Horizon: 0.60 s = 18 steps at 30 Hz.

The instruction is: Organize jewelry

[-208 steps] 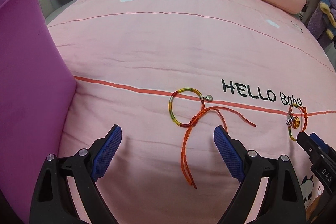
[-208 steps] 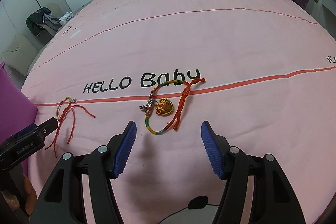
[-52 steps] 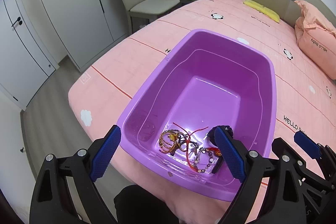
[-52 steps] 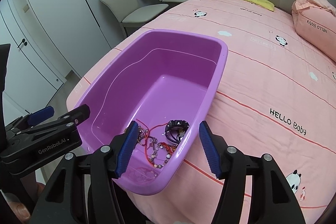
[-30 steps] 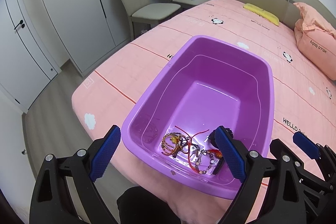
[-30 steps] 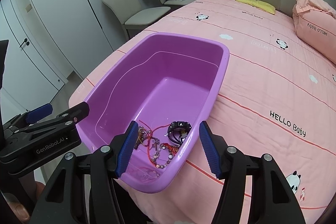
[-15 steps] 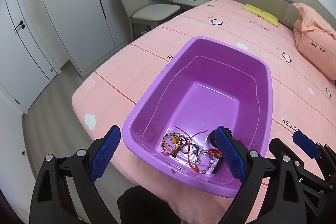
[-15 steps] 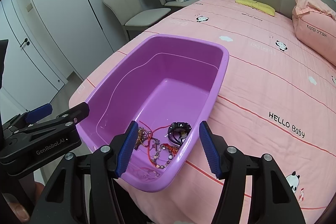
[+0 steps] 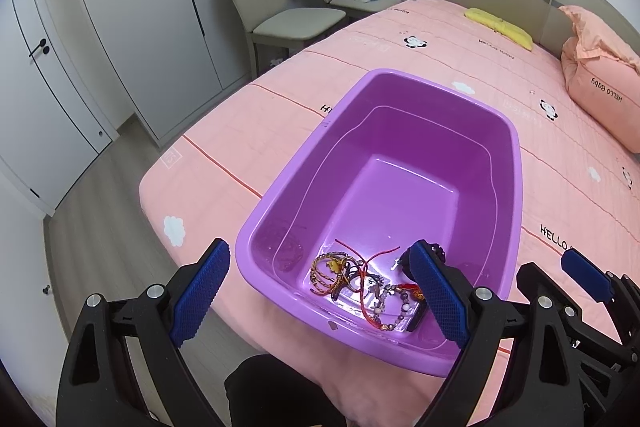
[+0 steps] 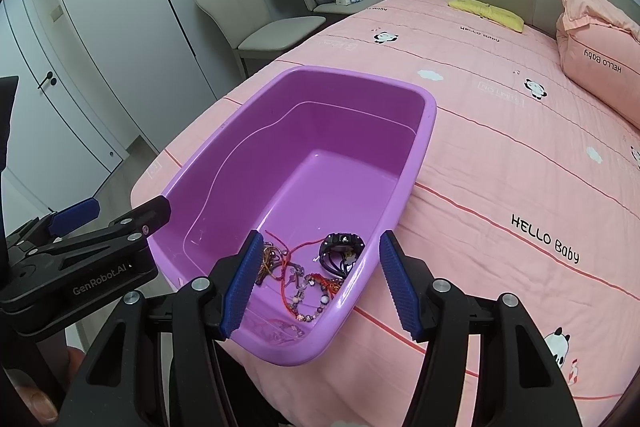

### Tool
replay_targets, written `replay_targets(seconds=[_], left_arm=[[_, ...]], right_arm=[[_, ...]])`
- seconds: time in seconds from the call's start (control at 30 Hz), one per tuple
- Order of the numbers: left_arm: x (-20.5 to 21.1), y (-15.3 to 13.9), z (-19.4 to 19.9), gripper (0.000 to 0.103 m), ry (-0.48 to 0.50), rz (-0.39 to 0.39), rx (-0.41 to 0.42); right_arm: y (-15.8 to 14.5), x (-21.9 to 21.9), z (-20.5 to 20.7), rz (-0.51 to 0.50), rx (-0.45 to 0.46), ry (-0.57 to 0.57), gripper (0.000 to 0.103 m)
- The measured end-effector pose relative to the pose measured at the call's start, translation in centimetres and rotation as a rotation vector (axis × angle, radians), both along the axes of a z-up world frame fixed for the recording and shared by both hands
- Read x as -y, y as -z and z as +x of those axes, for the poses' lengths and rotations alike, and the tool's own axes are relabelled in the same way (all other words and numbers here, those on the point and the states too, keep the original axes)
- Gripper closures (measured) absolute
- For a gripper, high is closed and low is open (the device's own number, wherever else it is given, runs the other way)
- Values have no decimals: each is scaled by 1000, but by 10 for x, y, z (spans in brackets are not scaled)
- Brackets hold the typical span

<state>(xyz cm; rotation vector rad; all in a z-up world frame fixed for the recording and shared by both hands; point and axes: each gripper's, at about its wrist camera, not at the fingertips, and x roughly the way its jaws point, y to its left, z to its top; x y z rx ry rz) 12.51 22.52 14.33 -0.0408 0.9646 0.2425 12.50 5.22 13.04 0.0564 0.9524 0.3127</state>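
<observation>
Left wrist view: bracelets [image 9: 362, 281] and a watch [image 10: 340, 247] lie heaped in the purple tub's [image 9: 516, 163] near end; both grippers, left [image 9: 320, 299] and right [image 10: 316, 285], hang released and empty. Sorting looks essentially finished.

pink bed [image 9: 400, 39] – purple tub [image 9: 516, 187], pillows [image 9: 600, 91]

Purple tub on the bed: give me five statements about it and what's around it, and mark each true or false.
1. The purple tub holds a pile of jewelry. True.
2. The jewelry lies at the tub's far end. False: it lies at the near end.
3. A black watch is in the tub. True.
4. The right gripper grips a bracelet. False: its jaws are open and empty.
5. The tub sits on the floor. False: on the pink bedspread.
</observation>
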Motion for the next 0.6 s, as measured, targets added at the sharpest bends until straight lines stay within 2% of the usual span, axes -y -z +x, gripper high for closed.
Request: replay_targets(seconds=[0.6], left_arm=[[0, 4, 1, 13, -5, -1, -11]], right_arm=[[0, -1, -1, 1, -4, -1, 45]])
